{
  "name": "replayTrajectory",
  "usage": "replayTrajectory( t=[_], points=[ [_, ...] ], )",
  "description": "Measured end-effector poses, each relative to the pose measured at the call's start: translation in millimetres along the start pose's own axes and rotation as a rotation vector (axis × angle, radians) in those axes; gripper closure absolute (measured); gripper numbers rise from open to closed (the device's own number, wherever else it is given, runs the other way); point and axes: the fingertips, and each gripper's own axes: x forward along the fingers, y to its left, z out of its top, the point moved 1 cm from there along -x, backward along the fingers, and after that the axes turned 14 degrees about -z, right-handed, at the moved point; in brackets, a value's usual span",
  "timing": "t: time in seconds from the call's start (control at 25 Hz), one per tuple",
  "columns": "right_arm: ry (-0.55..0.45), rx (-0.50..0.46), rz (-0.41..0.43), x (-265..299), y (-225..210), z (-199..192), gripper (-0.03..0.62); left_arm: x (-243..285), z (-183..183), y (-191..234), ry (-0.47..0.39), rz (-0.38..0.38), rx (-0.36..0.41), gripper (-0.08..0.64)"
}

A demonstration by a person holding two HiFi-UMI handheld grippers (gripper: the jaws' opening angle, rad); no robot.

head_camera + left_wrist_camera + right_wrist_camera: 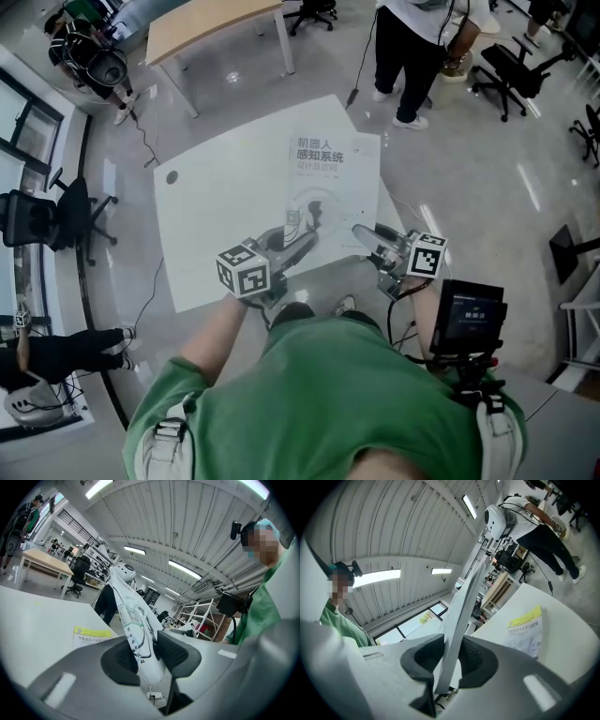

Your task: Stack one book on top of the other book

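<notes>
White book (330,178) is pinched by left hand-held gripper (302,225) and right hand-held gripper (362,231) | yellow-banded book (527,631) is laid flat ahead, below it, on desk (206,234).

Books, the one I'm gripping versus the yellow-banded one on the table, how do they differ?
The gripped book is clamped along its near edge by the left gripper and right gripper, off the table; the yellow-banded book lies flat on it, untouched. The gripped book's cover is pale with grey-blue lettering; the yellow-banded book carries a yellow strip across its top. Both are thin, pale paperbacks.
</notes>
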Motion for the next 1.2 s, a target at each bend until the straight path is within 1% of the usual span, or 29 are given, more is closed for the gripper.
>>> replayTrajectory(
  t=[0.2,0.4,0.52,0.68,0.8,1.04,1.2],
  points=[
    [0.007,0.031,-0.025,-4,-26,5,0.506,21,-7,18,0.018,-0.016,-0.038,0.460],
    [0.007,0.066,-0.062,-2,-22,-15,0.506,9,-20,18,0.036,-0.041,-0.085,0.460],
    [0.026,0.081,-0.077,6,-33,-12,0.506,13,-23,35,0.043,-0.052,-0.129,0.460],
    [0.058,0.124,-0.115,21,-57,-12,0.506,19,-30,64,0.053,-0.062,-0.199,0.460],
    [0.075,0.140,-0.126,26,-65,-20,0.506,19,-41,75,0.059,-0.071,-0.240,0.460],
    [0.119,0.186,-0.202,30,-91,-36,0.506,17,-56,92,0.067,-0.079,-0.311,0.460],
    [0.122,0.211,-0.198,38,-96,-41,0.505,18,-70,105,0.073,-0.084,-0.354,0.460]
  ],
)
